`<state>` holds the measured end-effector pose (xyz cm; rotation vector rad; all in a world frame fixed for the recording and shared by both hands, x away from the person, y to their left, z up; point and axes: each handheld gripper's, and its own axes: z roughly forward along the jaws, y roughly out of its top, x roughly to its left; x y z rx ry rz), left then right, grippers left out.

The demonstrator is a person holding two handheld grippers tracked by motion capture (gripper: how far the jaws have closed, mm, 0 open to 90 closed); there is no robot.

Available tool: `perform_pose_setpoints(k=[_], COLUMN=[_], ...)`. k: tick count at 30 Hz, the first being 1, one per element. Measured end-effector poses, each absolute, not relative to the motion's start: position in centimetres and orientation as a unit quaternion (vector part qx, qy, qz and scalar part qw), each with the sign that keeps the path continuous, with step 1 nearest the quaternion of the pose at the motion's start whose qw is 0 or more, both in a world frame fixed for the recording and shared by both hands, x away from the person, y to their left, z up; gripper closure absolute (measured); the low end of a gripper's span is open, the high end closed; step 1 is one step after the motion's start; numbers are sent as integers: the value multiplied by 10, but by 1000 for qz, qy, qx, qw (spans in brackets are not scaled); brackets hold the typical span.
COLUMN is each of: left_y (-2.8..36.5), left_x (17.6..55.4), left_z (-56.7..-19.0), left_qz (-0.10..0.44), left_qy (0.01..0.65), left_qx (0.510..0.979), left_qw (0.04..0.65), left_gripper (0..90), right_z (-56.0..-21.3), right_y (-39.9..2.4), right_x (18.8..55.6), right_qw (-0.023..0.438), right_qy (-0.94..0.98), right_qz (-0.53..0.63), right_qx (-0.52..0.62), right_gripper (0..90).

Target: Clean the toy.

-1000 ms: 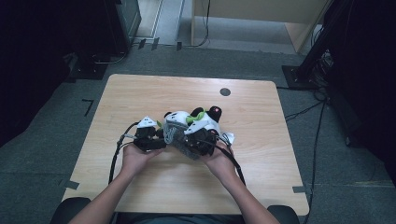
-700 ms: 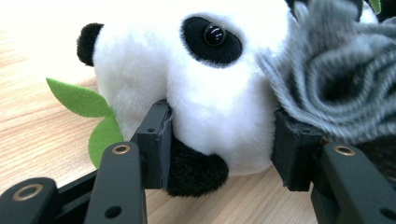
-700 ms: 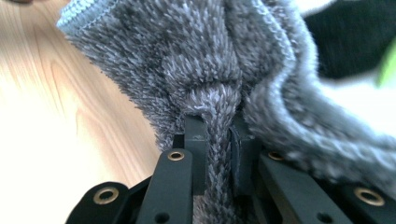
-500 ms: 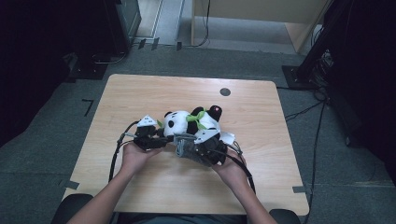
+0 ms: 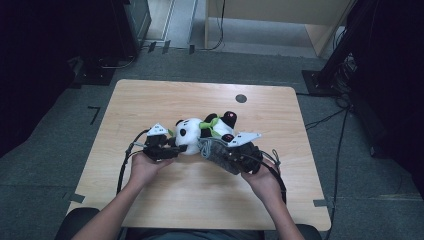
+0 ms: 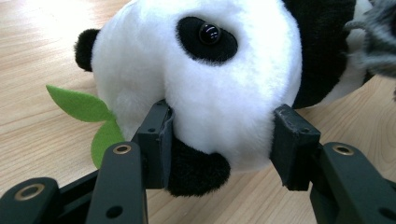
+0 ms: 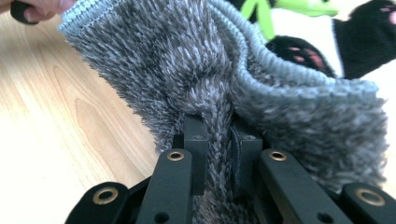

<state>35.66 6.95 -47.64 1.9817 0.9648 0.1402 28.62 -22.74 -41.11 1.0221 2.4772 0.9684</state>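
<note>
The left hand-held gripper (image 6: 219,140) is pinching the plush panda's (image 5: 200,131) head at mid-table, its body stretching right. The right hand-held gripper (image 7: 219,140) is clamping a fuzzy grey sock (image 7: 205,70), just near-right of the panda's feet, its opening facing them.

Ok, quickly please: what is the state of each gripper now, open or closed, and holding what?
Left gripper: closed on the head of the plush panda.
Right gripper: closed, pinching a fold of the grey fuzzy sock.
</note>
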Motion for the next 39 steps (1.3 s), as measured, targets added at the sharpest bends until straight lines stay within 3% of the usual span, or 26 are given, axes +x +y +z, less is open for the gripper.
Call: perform_pose_setpoints(k=[20,39], left_y=[70,71], left_x=[357,355], left_z=[-478,-479], left_qz=[59,70], left_qy=[387,382], left_qx=[801,797], left_qw=[453,462], left_gripper=[468,444], right_z=[-379,-403], right_y=[-279,-338], right_x=[291,338], right_qw=[184,193], right_qy=[801,749], right_qz=[390,376], right_qx=[414,509], right_gripper=[807,805])
